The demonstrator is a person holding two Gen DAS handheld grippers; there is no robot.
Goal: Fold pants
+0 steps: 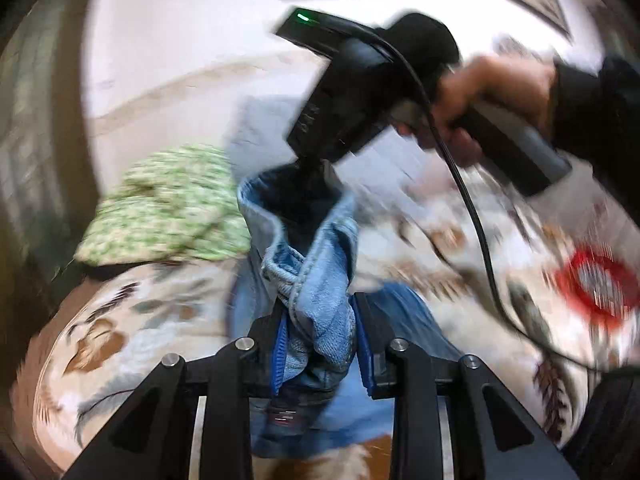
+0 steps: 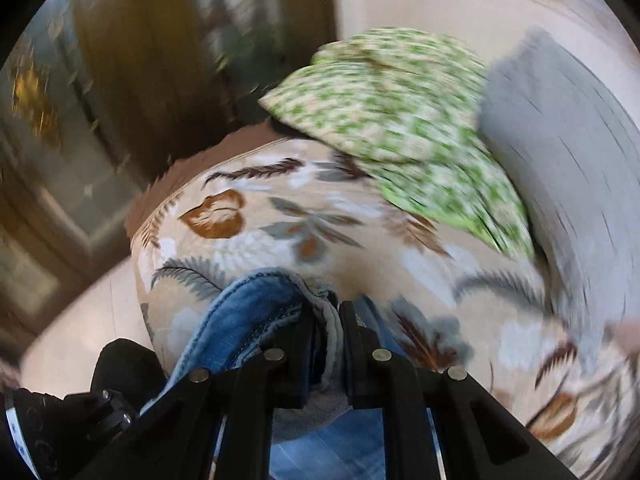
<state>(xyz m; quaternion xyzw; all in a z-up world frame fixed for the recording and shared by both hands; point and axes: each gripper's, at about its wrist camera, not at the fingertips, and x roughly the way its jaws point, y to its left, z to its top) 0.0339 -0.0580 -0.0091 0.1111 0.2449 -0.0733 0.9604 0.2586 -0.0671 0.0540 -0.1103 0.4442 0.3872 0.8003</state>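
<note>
At the bottom centre of the left wrist view, the left gripper (image 1: pixel 320 344) has its two black fingers with blue ribbed pads clamped on a bunched fold of the pants (image 1: pixel 316 280), faded light-blue denim with a stitched seam and a frayed, twisted hem. A small dark tag on the denim low in the frame shows red and white marks, too blurred to read. Beyond, the denim rises toward the middle of the frame, where the right gripper (image 1: pixel 308 176) nips its upper edge; above it sits that tool's boxy black body with a green light, and a black cable (image 1: pixel 476 232) trails down to the right. A hand (image 1: pixel 492 100) in a dark sleeve grips the grey handle at upper right.

In the right wrist view, the black fingers at bottom centre are pressed nearly together on a thick rolled denim hem, darker blue with pale stitching. Under it lies a bedspread (image 2: pixel 280 216), cream, printed with brown and grey leaves and ferns. Further, upper right, rest a green-and-white floral pillow (image 2: pixel 400 120) and a plain grey pillow (image 2: pixel 560 152) just beside it.
</note>
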